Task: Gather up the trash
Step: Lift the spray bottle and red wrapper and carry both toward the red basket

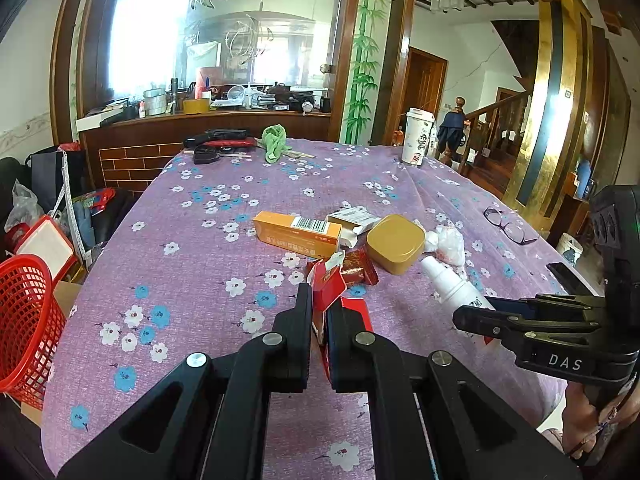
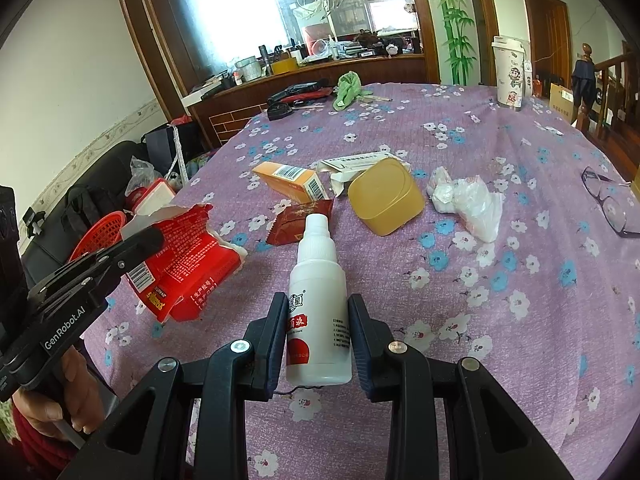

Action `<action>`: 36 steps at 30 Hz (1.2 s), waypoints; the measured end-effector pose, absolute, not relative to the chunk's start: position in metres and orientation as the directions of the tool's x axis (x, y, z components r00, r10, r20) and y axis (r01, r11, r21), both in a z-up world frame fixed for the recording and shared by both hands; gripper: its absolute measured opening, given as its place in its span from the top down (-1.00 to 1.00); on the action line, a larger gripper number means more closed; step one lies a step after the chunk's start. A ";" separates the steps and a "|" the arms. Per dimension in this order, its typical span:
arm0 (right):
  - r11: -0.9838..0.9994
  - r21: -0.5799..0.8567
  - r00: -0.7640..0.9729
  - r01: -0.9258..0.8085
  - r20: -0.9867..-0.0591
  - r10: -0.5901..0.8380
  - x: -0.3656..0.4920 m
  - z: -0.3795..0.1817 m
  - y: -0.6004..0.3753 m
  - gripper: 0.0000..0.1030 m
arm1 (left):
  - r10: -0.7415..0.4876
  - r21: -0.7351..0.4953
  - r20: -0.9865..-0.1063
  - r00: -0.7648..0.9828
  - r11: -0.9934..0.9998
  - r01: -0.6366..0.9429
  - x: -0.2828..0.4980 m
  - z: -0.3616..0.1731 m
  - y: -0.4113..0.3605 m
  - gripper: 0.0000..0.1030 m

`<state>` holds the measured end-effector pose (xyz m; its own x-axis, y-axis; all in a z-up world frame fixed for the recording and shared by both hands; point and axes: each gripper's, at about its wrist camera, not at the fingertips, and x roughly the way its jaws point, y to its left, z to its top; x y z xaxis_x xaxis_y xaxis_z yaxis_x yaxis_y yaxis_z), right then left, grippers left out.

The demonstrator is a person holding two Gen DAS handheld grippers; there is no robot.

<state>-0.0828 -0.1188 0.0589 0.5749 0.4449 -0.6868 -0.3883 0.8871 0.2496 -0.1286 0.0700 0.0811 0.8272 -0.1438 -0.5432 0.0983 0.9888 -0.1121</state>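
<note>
Our left gripper (image 1: 319, 312) is clenched on the torn red packet (image 2: 182, 268), and our right gripper (image 2: 314, 320) straddles the white bottle (image 2: 318, 304), though we cannot tell whether its pads press it; if they do not, the smooth bottle may roll away as we lift. The packet's ripped flap could tear or slip. Beyond the bottle lie the dark red wrapper (image 2: 300, 222), gold tin (image 2: 386, 196) and orange box (image 2: 290, 178); the red basket (image 1: 28, 320) sits off the table's left edge, a long carry.
</note>
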 end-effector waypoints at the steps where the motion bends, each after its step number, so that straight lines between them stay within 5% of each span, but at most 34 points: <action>1: 0.887 0.249 0.575 -0.389 -0.687 0.445 -0.083 0.059 -0.118 0.37 | -0.144 -0.114 -0.544 0.827 0.989 0.097 -0.128 0.081 0.072 0.88; 36: 0.871 0.246 0.569 -0.425 -0.676 0.469 -0.075 0.074 -0.103 0.37 | -0.118 -0.123 -0.522 0.845 0.990 0.063 -0.128 0.093 0.089 0.88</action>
<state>-0.0750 -0.1033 0.0735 0.5686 0.4685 -0.6761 -0.4248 0.8711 0.2464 -0.1283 0.0886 0.0928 0.8447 -0.1183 -0.5219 0.0630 0.9905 -0.1225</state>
